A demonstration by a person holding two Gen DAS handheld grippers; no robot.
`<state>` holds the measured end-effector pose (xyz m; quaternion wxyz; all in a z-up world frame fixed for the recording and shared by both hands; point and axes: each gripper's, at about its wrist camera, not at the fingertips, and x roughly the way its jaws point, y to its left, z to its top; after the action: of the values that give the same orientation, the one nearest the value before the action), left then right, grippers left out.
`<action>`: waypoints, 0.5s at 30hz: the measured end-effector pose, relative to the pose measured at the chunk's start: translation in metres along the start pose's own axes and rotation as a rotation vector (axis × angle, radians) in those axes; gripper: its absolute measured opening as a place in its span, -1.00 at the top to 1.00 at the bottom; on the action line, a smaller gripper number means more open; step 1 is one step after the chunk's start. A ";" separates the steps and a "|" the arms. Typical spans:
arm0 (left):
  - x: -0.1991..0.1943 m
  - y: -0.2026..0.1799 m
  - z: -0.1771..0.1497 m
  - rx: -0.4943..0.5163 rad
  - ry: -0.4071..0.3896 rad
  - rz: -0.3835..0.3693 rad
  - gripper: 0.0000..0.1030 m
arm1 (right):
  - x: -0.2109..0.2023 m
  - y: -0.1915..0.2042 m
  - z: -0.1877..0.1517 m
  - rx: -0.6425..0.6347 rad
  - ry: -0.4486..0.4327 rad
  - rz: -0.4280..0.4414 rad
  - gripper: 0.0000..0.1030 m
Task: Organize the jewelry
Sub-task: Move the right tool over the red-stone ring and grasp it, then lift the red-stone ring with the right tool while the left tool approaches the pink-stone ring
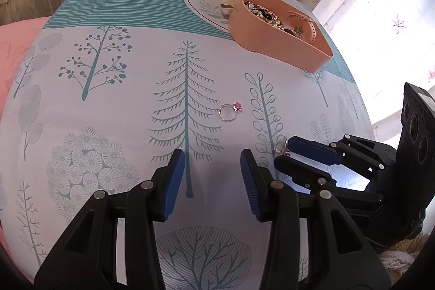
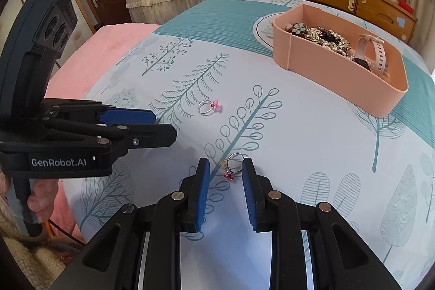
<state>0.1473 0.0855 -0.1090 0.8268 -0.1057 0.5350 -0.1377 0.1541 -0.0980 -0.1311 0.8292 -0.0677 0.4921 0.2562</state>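
Jewelry scattered on a tree-printed bedspread (image 2: 312, 132), awaiting sorting. Nearest: silver ring with a red stone (image 2: 233, 167), lying flat between the blue pads of the right gripper (image 2: 226, 167), jaws open and straddling it, band pointing away, stone toward the camera; not yet gripped. Seen from the left wrist view, same red-stone ring (image 1: 282, 150) barely visible at the right gripper's (image 1: 282, 154) tip. Left gripper (image 1: 212, 162) hovering just beside, jaws spread wide and holding nothing, over bare fabric. Farther out, a second silver ring with a pale pink stone (image 2: 209, 107), also flat, well apart from both grippers but straight ahead of the left one (image 1: 231, 112). Farthest: salmon-pink plastic tray (image 2: 326, 64), already holding beaded pieces, a gilt brooch and a pink-strapped watch (image 2: 371, 52), standing to the right and beyond. Likely next: closing on the red-stone ring, right hand clearly the nearer. Open bedspread between ring and tray; tray's near wall the only edge to clear. Soft bedding likely to give under a low pinch.
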 end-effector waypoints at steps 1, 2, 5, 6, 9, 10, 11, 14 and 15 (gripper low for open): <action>0.000 0.000 0.000 -0.002 0.001 0.000 0.24 | 0.000 0.001 -0.001 -0.006 -0.002 -0.004 0.53; 0.000 0.001 0.000 -0.002 0.001 -0.001 0.24 | -0.001 0.002 -0.002 -0.014 -0.003 -0.011 0.53; 0.000 0.001 0.000 -0.004 0.001 -0.001 0.24 | -0.001 0.009 -0.005 -0.056 -0.011 -0.053 0.59; -0.001 0.001 0.000 -0.004 0.000 -0.001 0.24 | -0.001 0.011 -0.006 -0.069 -0.014 -0.071 0.61; -0.001 0.002 -0.001 -0.005 -0.001 0.000 0.24 | 0.000 0.012 -0.007 -0.076 -0.019 -0.086 0.71; -0.001 0.002 -0.001 -0.004 -0.001 0.001 0.24 | -0.001 0.011 -0.007 -0.069 -0.020 -0.079 0.77; -0.001 0.002 -0.001 -0.004 -0.001 0.003 0.24 | -0.002 0.008 -0.008 -0.053 -0.022 -0.069 0.80; -0.002 0.001 -0.002 -0.001 -0.001 0.009 0.24 | -0.004 -0.001 -0.010 -0.012 -0.026 -0.039 0.83; -0.001 0.000 -0.002 0.000 -0.001 0.011 0.24 | -0.005 -0.003 -0.011 0.000 -0.029 -0.030 0.83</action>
<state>0.1453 0.0860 -0.1084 0.8278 -0.1027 0.5352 -0.1332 0.1455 -0.1063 -0.1326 0.8399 -0.0711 0.4791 0.2448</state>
